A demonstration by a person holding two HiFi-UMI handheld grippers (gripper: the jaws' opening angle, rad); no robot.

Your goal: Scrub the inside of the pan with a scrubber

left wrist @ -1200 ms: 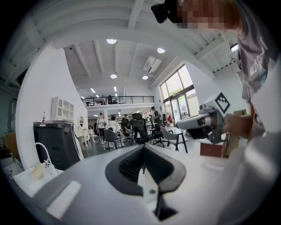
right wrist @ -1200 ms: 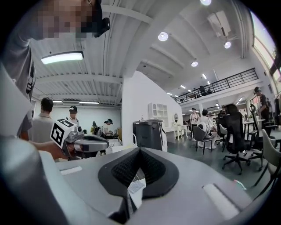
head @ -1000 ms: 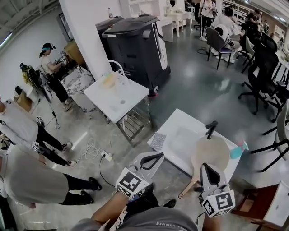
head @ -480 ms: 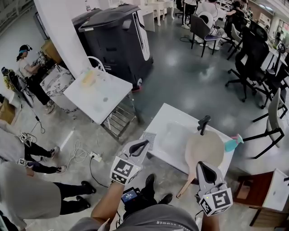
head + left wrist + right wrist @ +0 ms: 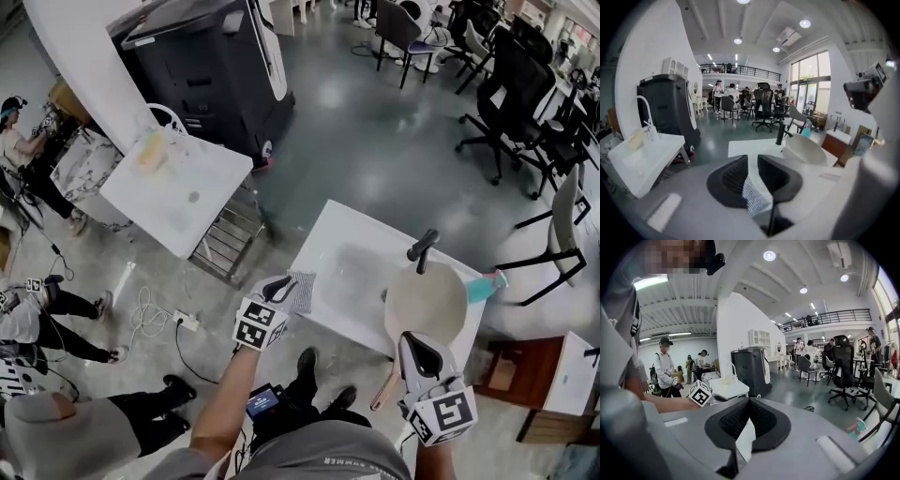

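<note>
A beige pan [image 5: 427, 302] lies in the white sink table [image 5: 342, 246], its wooden handle [image 5: 384, 389] pointing toward me over the front edge. A grey mesh scrubber [image 5: 302, 289] rests at the table's near left corner. My left gripper [image 5: 281, 284] has reached it; its jaws are opening, and in the left gripper view the scrubber [image 5: 754, 194] lies in the gap between them, pads not pressing. That view also shows the pan [image 5: 806, 149] ahead. My right gripper [image 5: 412, 342] hovers just right of the handle, shut [image 5: 749, 401]; the right gripper view shows no pan.
A black faucet [image 5: 422, 248] stands behind the pan and a teal spray bottle [image 5: 489, 284] at its right. A second white table [image 5: 178, 192], a black machine [image 5: 206, 56], office chairs [image 5: 525, 84], a brown cabinet [image 5: 525, 375] and a floor power strip [image 5: 187, 322] surround it.
My left gripper moved forward from near my body to the scrubber at the table corner, and its jaws have parted. The right gripper stayed beside the pan handle.
</note>
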